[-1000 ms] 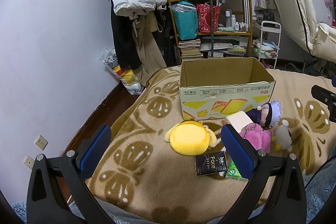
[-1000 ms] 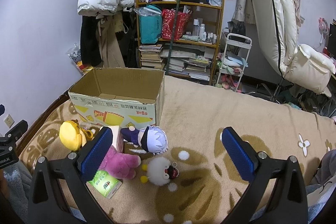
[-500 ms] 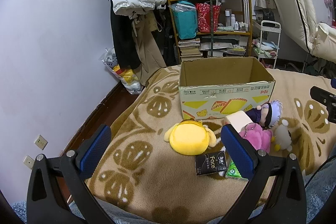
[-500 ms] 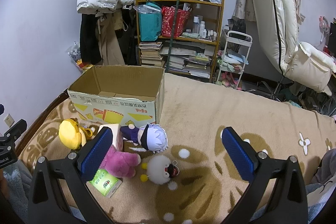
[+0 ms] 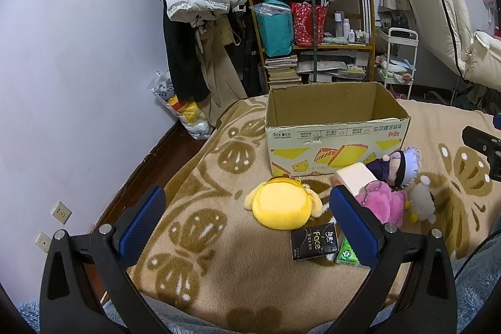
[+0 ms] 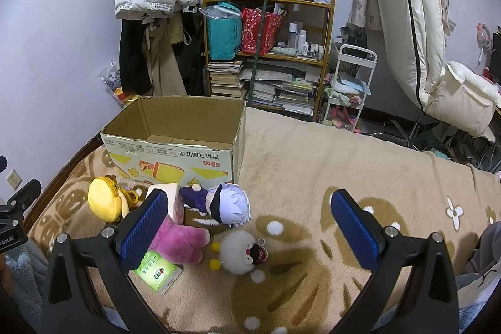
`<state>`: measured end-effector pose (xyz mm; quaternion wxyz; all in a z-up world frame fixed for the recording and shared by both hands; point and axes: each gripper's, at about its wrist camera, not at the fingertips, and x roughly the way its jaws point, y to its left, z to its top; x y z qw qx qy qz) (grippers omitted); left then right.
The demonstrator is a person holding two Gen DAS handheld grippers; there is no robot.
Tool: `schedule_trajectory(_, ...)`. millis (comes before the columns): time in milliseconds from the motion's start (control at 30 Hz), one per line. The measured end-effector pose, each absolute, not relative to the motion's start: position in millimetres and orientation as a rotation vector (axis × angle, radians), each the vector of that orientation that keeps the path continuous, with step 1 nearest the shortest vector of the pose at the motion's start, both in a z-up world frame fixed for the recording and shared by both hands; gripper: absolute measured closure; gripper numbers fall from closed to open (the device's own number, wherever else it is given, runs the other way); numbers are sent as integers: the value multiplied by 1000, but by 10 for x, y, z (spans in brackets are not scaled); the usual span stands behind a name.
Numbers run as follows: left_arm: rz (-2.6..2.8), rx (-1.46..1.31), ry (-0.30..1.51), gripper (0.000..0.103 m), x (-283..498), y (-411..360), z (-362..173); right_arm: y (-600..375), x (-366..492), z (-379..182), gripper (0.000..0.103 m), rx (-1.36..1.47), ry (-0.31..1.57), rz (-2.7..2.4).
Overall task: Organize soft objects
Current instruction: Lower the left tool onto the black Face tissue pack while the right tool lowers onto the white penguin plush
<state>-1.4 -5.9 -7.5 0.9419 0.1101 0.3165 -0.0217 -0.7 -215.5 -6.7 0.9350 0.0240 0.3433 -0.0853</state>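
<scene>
So we count four soft toys on the blanket [image 6: 313, 171], all bunched in front of one open cardboard box [image 5: 335, 127]. There's a yellow plush [image 5: 283, 204], round and flat, lying nearest the left side of the box front. Next a doll [image 6: 219, 202] with white hair and a dark outfit, lying on its side just beside the box corner. Then a pink plush [image 6: 180, 240] with a key ring on it, touching the doll's lower side. And a white fluffy ball [image 6: 236, 249] with small yellow feet and a dark face, just right of the pink one.

Non-toy stuff: one pale pink box [image 5: 353, 179] standing between the yellow plush and the doll, one black packet [image 5: 314, 241] marked "Face" lying flat below the yellow plush, and one green tissue pack [image 6: 156, 269] next to it.

The cardboard box looks empty as far as we can see inside, flaps folded down on the floor of it.

Our left gripper [image 5: 247, 223] hangs above the blanket with its jaws wide apart, holding nothing. Our right gripper [image 6: 247, 224] is the same, jaws spread wide over the white ball, nothing between them.
</scene>
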Motion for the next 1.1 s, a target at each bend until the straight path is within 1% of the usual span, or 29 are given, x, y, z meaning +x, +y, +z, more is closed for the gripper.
schedule_trajectory(267, -41, 230, 657, 1, 13, -62, -92, -2147, -8, -101, 0, 48, 708, -177)
schedule_trajectory(533, -53, 258, 695, 1, 272, -180, -138, -2199, 176, -278, 0, 132, 763, -156)
schedule_trajectory(633, -73, 287, 703, 1, 373, -276, -162, -2203, 249, -354, 0, 118, 814, -179)
schedule_trajectory(1100, -101, 273, 949, 1, 882, -460, -699, -2400, 650, -678, 0, 170, 1023, -161)
